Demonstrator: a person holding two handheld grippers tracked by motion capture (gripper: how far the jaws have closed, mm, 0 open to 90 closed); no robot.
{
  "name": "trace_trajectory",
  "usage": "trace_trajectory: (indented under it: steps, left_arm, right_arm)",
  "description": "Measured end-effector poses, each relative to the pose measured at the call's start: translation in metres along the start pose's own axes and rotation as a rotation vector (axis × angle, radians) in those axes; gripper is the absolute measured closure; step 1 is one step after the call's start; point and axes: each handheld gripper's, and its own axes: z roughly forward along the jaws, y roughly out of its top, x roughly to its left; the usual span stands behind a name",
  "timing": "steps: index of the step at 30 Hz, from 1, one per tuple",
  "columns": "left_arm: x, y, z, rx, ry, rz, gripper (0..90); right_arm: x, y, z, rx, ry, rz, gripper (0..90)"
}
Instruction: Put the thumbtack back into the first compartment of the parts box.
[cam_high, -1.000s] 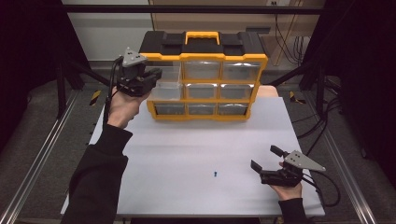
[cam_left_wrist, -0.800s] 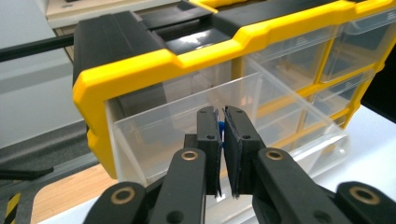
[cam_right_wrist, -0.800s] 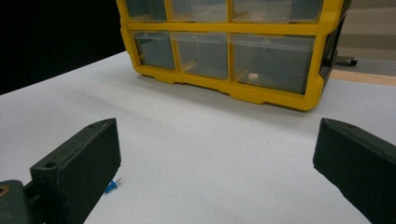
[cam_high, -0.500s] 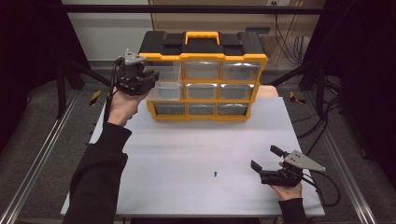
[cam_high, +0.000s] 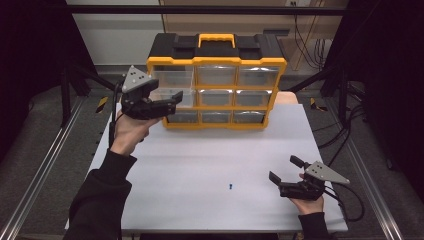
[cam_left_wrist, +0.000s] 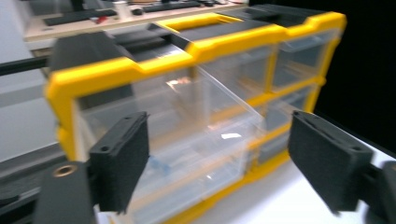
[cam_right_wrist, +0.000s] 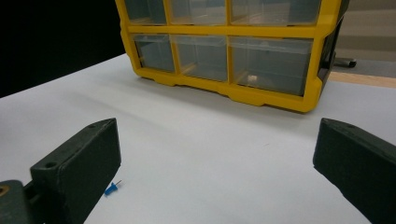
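Left gripper (cam_high: 167, 100) swung before organizer (cam_high: 216, 80); both grippers' fingers released; pushpin (cam_high: 230, 186) near right gripper (cam_high: 284, 170).

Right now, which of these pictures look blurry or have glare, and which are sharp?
Left gripper view: the pulled-out clear drawer and yellow organizer are smeared and soft, with bright reflections on the plastic. Right gripper view: the organizer's lower drawers are fairly crisp, the blue pushpin small but distinct. High view: evenly lit white table, dark surroundings, glare on the top drawers.
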Motion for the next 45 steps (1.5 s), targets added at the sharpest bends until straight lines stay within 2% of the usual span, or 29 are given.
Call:
trace_trajectory:
  steps: [2, 3, 9, 11, 13, 17, 20, 21, 25, 28, 29, 32, 36, 39, 41, 45]
  left_arm:
    - [-0.007, -0.011, -0.002, -0.016, -0.024, 0.006, 13.1]
    - [-0.011, -0.018, -0.003, -0.003, -0.041, 0.003, 11.4]
    - [-0.031, -0.056, -0.002, 0.009, -0.087, 0.017, 4.6]
    - [-0.038, -0.07, 0.0, 0.021, -0.106, 0.012, 4.2]
    - [-0.043, -0.081, 0.002, 0.021, -0.116, 0.004, 3.9]
    - [-0.053, -0.102, 0.008, 0.051, -0.139, -0.004, 3.6]
    - [-0.064, -0.116, 0.015, 0.077, -0.155, -0.01, 3.6]
    - [-0.068, -0.12, 0.017, 0.085, -0.157, -0.01, 3.6]
    - [-0.084, -0.135, 0.027, 0.124, -0.171, 0.007, 3.8]
    - [-0.095, -0.146, 0.035, 0.156, -0.19, 0.007, 4.0]
    - [-0.099, -0.149, 0.038, 0.167, -0.195, 0.01, 4.0]
    - [-0.109, -0.159, 0.044, 0.193, -0.214, 0.002, 4.0]
    - [-0.119, -0.168, 0.052, 0.236, -0.233, 0.002, 4.5]
    - [-0.126, -0.174, 0.057, 0.263, -0.242, -0.009, 5.7]
    - [-0.13, -0.178, 0.062, 0.286, -0.242, -0.015, 7.1]
    - [-0.138, -0.187, 0.07, 0.324, -0.237, -0.023, 11.1]
  right_arm:
    - [0.0, 0.0, 0.0, -0.001, 0.0, -0.001, 1.4]
    - [0.0, 0.0, 0.0, 0.0, 0.002, 0.001, 1.5]
    - [0.001, 0.0, 0.0, 0.0, 0.009, 0.012, 1.4]
    - [0.0, 0.0, 0.0, 0.003, 0.0, -0.004, 1.4]
    - [0.001, 0.0, 0.0, 0.0, 0.009, 0.012, 1.4]
    - [0.0, -0.001, 0.0, 0.008, 0.004, -0.012, 1.4]
    - [0.001, 0.0, 0.0, 0.0, 0.008, 0.009, 1.4]
    - [0.001, 0.0, 0.0, 0.003, 0.001, 0.001, 1.4]
    - [0.0, 0.0, 0.0, 0.003, 0.0, -0.004, 1.4]
    - [0.001, 0.0, 0.0, 0.0, 0.006, 0.012, 1.5]
    - [0.0, 0.0, 0.0, 0.003, -0.001, -0.004, 1.4]
    - [0.001, 0.0, 0.0, 0.001, 0.006, 0.009, 1.4]
    - [0.0, 0.0, 0.0, 0.002, 0.0, -0.008, 1.4]
    - [0.001, 0.0, 0.0, 0.0, 0.008, 0.006, 1.4]
    - [0.0, -0.001, -0.001, 0.013, 0.007, -0.009, 1.4]
    - [0.001, 0.0, 0.0, 0.001, 0.01, 0.012, 1.4]
